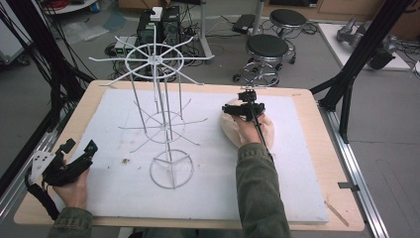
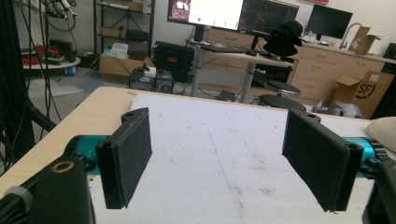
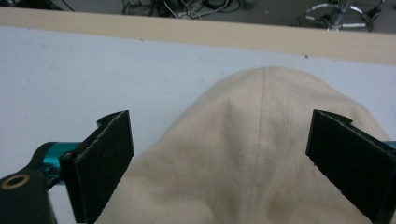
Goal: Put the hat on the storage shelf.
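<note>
- pale wooden bench [image 1: 317,163] carrying a white foam sheet [image 1: 208,188]
- tall white wire carousel rack [image 1: 161,119] standing left of the sheet's middle
- cream fabric cap [image 3: 261,154] lying near the sheet's far right edge
- right gripper [image 1: 246,105] poised over the cap, jaws spread wide either side of it
- left gripper [image 1: 79,148] at the sheet's near left corner, jaws spread, holding nothing

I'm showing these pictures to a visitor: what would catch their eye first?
Probably the tall white wire rack, standing on the white mat left of the table's middle, with spokes fanning out at its top. Next, the beige cap lying right of it, with the right hand-held gripper open above it. The left hand-held gripper waits open near the table's left edge.
</note>
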`<state>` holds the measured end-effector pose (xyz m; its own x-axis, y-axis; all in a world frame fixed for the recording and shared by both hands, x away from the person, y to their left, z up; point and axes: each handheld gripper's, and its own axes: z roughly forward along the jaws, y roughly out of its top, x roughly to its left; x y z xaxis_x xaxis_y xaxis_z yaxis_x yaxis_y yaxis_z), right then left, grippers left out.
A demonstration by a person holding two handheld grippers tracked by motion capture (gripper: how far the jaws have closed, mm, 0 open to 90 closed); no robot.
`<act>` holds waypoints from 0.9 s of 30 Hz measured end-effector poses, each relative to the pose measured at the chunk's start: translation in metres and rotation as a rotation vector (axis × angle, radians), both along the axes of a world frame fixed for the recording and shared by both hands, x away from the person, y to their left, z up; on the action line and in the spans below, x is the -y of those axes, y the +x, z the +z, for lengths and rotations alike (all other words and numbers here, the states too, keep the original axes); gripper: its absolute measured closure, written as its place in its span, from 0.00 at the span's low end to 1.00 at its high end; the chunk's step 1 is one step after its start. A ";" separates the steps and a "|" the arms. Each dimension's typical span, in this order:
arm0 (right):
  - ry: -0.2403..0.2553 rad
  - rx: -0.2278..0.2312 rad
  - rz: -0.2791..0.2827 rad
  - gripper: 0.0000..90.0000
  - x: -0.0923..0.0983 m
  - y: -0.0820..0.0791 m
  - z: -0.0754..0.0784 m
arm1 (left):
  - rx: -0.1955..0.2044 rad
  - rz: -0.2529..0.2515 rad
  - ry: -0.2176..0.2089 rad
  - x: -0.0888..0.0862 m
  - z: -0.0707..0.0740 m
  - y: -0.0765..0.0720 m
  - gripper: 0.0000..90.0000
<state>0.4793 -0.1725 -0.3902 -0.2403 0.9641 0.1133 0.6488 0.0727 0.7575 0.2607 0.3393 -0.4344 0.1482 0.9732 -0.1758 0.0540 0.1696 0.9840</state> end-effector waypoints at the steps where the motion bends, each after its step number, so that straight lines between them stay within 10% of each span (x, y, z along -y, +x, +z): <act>1: 0.000 0.000 0.000 0.07 0.000 0.000 0.000 | -0.001 0.001 0.000 0.000 0.000 0.000 0.27; 17: 0.105 -0.157 -0.023 0.07 -0.004 0.012 -0.028 | 0.000 -0.019 -0.009 0.000 0.000 0.001 0.27; 27: 0.071 -0.197 -0.028 0.14 -0.011 0.018 -0.044 | 0.000 -0.019 -0.005 0.001 0.000 0.001 0.27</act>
<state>0.4969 -0.1614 -0.4342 -0.1798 0.9580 0.2232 0.7856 0.0033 0.6187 0.2613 0.3382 -0.4344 0.1670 0.9692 -0.1810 0.0575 0.1737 0.9831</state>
